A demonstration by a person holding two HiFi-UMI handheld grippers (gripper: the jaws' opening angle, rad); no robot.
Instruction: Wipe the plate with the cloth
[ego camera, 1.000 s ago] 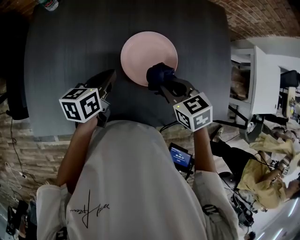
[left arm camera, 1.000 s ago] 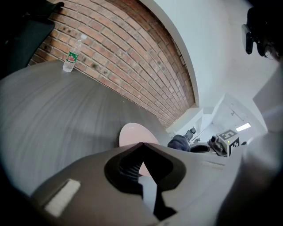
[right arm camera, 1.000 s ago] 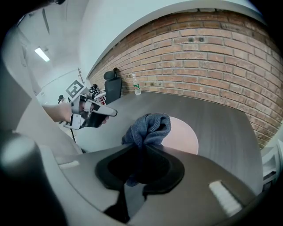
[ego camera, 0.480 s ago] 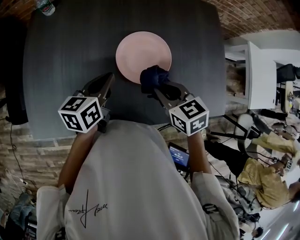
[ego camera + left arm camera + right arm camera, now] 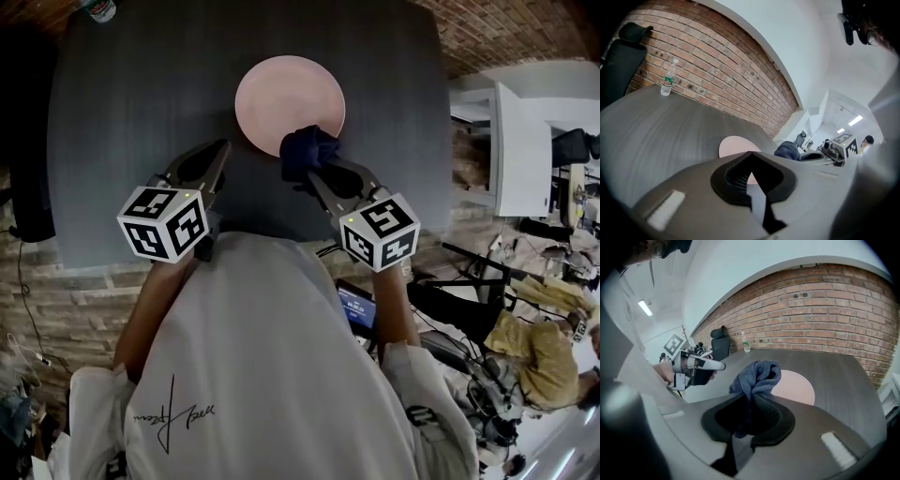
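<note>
A round pink plate (image 5: 290,98) lies on the dark grey table (image 5: 122,141), also seen in the left gripper view (image 5: 733,146) and the right gripper view (image 5: 797,387). My right gripper (image 5: 314,167) is shut on a bunched dark blue cloth (image 5: 307,148), which hangs over the plate's near edge. In the right gripper view the cloth (image 5: 757,375) sticks up from the closed jaws (image 5: 751,397). My left gripper (image 5: 223,147) is shut and empty, left of the plate and apart from it, its tips (image 5: 750,153) meeting in front of the plate.
A plastic water bottle (image 5: 668,78) stands at the table's far left corner, also seen in the right gripper view (image 5: 746,344). A black chair (image 5: 719,345) stands beyond the table by the brick wall. A white cabinet (image 5: 520,150) and cluttered floor lie to the right.
The right gripper with the cloth has shifted slightly left along the plate's near edge. The left gripper has stayed about where it was.
</note>
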